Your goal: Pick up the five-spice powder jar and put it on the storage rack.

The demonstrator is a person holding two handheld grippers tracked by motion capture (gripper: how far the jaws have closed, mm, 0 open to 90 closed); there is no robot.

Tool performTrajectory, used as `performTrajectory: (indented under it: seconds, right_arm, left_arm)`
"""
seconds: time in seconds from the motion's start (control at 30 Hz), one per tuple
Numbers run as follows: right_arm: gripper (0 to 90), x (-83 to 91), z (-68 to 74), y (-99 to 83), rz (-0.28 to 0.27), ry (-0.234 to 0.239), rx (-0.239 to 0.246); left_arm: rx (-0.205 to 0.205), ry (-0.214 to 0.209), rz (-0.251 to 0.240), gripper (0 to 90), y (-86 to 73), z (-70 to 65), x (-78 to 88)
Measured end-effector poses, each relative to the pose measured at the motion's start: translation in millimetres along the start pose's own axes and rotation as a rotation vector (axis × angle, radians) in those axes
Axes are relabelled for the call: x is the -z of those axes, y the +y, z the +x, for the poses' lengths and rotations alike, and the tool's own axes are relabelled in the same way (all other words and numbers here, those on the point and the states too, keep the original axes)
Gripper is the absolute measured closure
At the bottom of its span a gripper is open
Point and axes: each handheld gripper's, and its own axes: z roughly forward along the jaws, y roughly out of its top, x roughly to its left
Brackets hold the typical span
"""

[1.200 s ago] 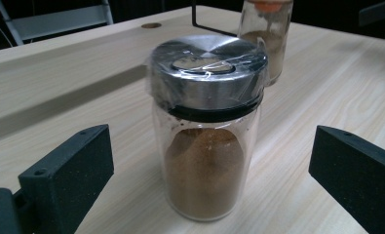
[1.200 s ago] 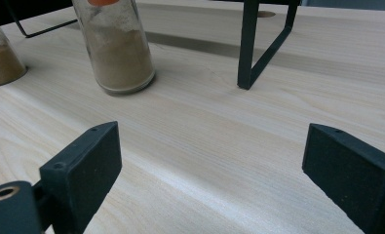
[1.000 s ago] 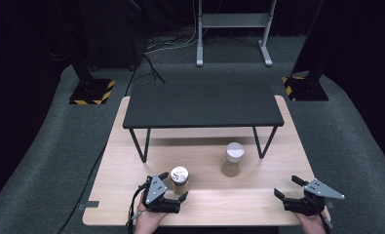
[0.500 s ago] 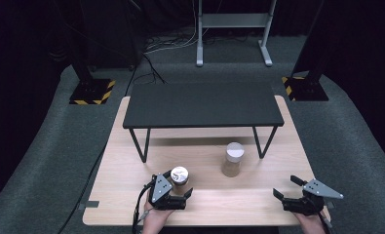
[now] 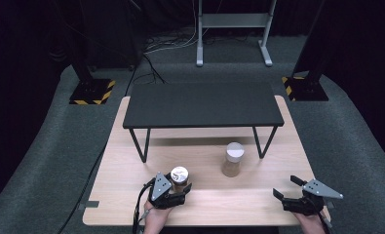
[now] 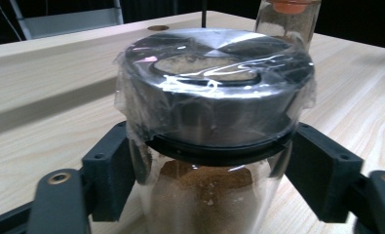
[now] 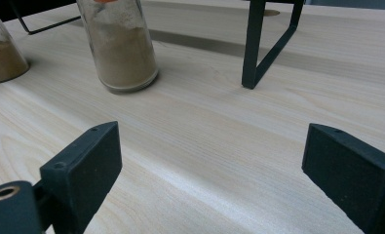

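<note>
Wooden table (image 5: 131, 195), black shelf (image 5: 202, 104) — two jars (image 5: 233, 160)

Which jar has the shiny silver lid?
The jar with the silver lid between the left gripper jaws, near the table's front edge. The other jar, farther back beside the black shelf, has a flat white-looking top.

The near jar (image 6: 214, 146) runs off the bottom of the left gripper view, base unseen, and whether the jaws touch its glass is hard to tell. The far jar (image 7: 119, 46) loses its top at the right gripper view's upper edge.
</note>
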Motion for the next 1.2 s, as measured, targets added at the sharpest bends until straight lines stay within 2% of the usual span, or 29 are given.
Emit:
performTrajectory:
  seconds: [0.07, 0.3, 0.53, 0.67, 0.77, 0.87, 0.97, 1.07, 1.17, 1.2]
  right_arm:
    - [6.2, -0.1, -0.1, 0.0, 0.0, 0.0, 0.001]
    - [6.3, 0.3, 0.2, -0.2, -0.001, -0.005, -0.003]
    - [6.3, 1.0, -0.2, -0.7, -0.004, -0.008, -0.006]
    - [6.3, 1.2, -0.3, -0.9, -0.004, -0.009, -0.008]
    - [6.3, 1.2, -0.2, -0.9, -0.004, -0.01, -0.008]
    - [6.3, 1.4, 0.3, -0.9, -0.004, -0.013, -0.009]
    - [6.3, 2.1, 0.4, -1.4, -0.009, -0.015, -0.009]
    - [6.3, 2.3, 0.2, -1.4, -0.009, -0.015, -0.008]
    - [6.3, 1.7, -0.2, -1.1, -0.006, -0.011, -0.011]
    - [6.3, 1.7, -0.2, -1.1, -0.006, -0.011, -0.011]
  left_arm:
    - [0.015, -0.004, -0.008, 30.3, -1.4, 2.4, 0.7]
    - [0.005, -0.003, -0.01, 30.8, -1.7, 2.1, 1.2]
    - [0.017, -0.009, -0.024, 30.9, -3.1, 5.4, 2.8]
    - [0.039, -0.014, -0.045, 30.9, -2.4, 8.4, 6.8]
    - [0.032, -0.013, -0.059, 31.0, 2.7, 9.0, 10.8]
    - [0.042, -0.025, -0.09, 31.0, 8.7, 12.5, 14.5]
    - [0.023, -0.023, -0.102, 31.0, 22.7, 14.4, 17.6]
    - [0.017, -0.019, -0.111, 31.0, 30.2, 15.4, 19.4]
    - [0.012, -0.007, -0.125, 31.0, 49.6, 19.0, 21.9]
    - [0.012, -0.007, -0.125, 31.0, 49.6, 19.0, 21.9]
